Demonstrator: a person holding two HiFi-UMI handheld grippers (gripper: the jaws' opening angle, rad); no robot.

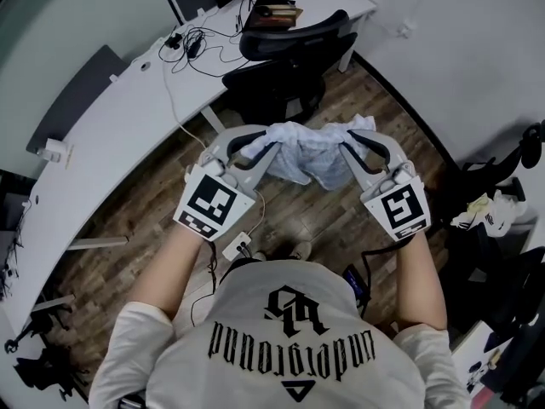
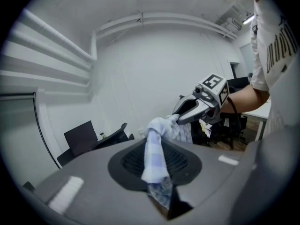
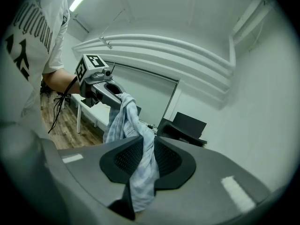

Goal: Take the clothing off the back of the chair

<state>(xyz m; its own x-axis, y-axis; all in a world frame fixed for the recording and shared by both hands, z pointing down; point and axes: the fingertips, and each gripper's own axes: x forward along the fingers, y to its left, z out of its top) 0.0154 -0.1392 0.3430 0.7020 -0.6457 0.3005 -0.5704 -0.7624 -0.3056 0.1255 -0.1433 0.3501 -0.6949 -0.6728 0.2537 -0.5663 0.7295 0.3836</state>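
A pale blue-and-white checked garment [image 1: 308,153] hangs stretched between my two grippers, clear of the black office chair [image 1: 285,58] beyond it. My left gripper [image 1: 271,149] is shut on the garment's left end and my right gripper [image 1: 346,143] on its right end. In the left gripper view the cloth [image 2: 154,156] runs out of the left gripper [image 2: 159,191] toward the right gripper [image 2: 199,108]. The right gripper view shows the cloth [image 3: 140,163] pinched in the right gripper [image 3: 137,198] and rising to the left gripper [image 3: 104,89]. Both hold it above the wooden floor [image 1: 162,194].
A long white desk [image 1: 111,135] curves along the left, with cables [image 1: 192,45] and books [image 1: 274,13] on it. Dark bags and clutter [image 1: 502,220] stand at the right by the wall. A power strip [image 1: 237,245] lies on the floor near my feet.
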